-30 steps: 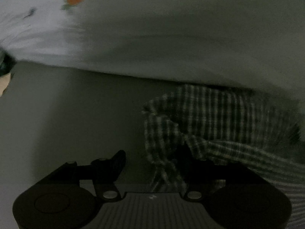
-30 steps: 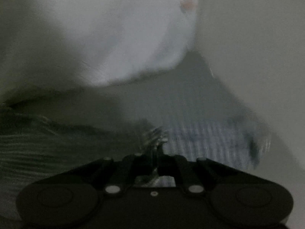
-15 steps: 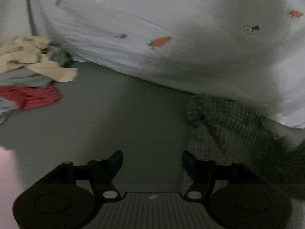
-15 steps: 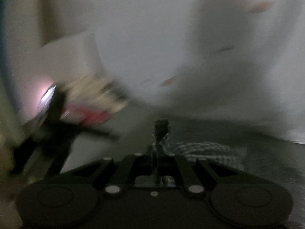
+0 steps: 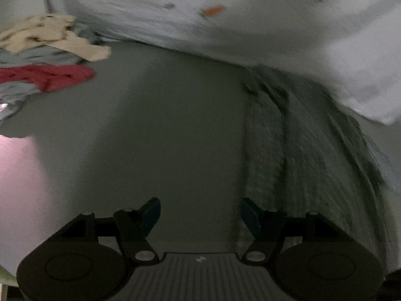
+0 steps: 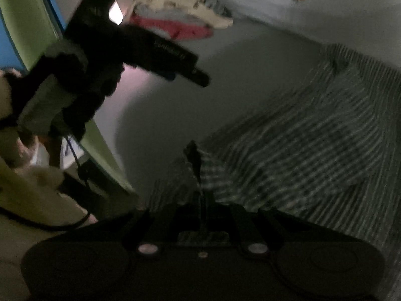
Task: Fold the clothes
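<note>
A green-and-white checked garment [image 5: 308, 155] lies spread on the grey surface [image 5: 163, 125], to the right of my left gripper [image 5: 200, 209]. That gripper is open, with nothing between its blue-padded fingers, and its right finger is close to the garment's edge. In the right wrist view my right gripper [image 6: 198, 165] is shut on a corner of the checked garment [image 6: 313, 138], and the cloth runs away from it to the right. The left gripper [image 6: 199, 77] shows there at upper left, held by a person's hand [image 6: 75, 80].
A pile of beige, grey and red clothes [image 5: 50, 57] sits at the far left; the same pile [image 6: 180, 17] appears in the right wrist view. A white sheet with carrot prints [image 5: 225, 12] bulges along the back. A green and blue edge [image 6: 25, 25] stands at left.
The checked cloth that lay bunched over my left gripper's right finger is off it and now lies flatter to the right. My right gripper has swung round, still shut on the corner.
</note>
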`<state>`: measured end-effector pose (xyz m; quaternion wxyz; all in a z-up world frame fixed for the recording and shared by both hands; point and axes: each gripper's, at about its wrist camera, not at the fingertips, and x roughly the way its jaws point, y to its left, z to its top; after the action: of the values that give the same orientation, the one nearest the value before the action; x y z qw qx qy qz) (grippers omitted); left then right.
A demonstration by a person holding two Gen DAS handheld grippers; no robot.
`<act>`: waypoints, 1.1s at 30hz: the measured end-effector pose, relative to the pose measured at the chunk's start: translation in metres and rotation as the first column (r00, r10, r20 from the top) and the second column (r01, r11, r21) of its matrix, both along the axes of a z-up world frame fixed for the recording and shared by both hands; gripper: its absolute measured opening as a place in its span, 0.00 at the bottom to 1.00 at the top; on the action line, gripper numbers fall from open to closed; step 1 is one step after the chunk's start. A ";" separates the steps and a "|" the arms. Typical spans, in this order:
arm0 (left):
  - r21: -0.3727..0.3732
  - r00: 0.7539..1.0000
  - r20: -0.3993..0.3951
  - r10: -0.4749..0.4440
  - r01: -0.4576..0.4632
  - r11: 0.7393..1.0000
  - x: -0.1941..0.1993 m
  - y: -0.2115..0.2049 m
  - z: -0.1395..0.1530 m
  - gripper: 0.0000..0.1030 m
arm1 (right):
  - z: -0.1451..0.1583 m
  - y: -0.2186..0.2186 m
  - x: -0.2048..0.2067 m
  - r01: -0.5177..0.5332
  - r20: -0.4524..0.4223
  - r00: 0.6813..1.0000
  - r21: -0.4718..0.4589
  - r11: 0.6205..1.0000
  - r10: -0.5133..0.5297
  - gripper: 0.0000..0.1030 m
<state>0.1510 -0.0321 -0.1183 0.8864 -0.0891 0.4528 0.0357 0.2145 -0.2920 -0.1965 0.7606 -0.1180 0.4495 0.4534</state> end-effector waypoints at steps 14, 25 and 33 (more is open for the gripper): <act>-0.081 0.942 0.012 -0.336 0.336 0.938 0.024 -0.077 -0.031 0.75 | -0.016 -0.012 -0.026 0.222 -0.113 0.966 -0.101 0.970 -0.233 0.18; -0.054 0.914 0.039 -0.403 0.404 0.913 0.049 -0.128 -0.025 0.86 | 0.002 -0.118 0.003 0.684 -0.041 0.727 -0.042 0.728 -0.685 0.68; -0.003 0.926 0.068 -0.371 0.372 0.928 0.062 -0.182 -0.017 0.99 | -0.010 -0.238 0.052 0.921 0.020 0.389 0.020 0.389 -0.921 0.69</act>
<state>0.2128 -0.2139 -0.1351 0.8909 -0.0099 0.4322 -0.1390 0.2661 -0.5300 -0.2066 0.8910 0.1458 0.4278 -0.0429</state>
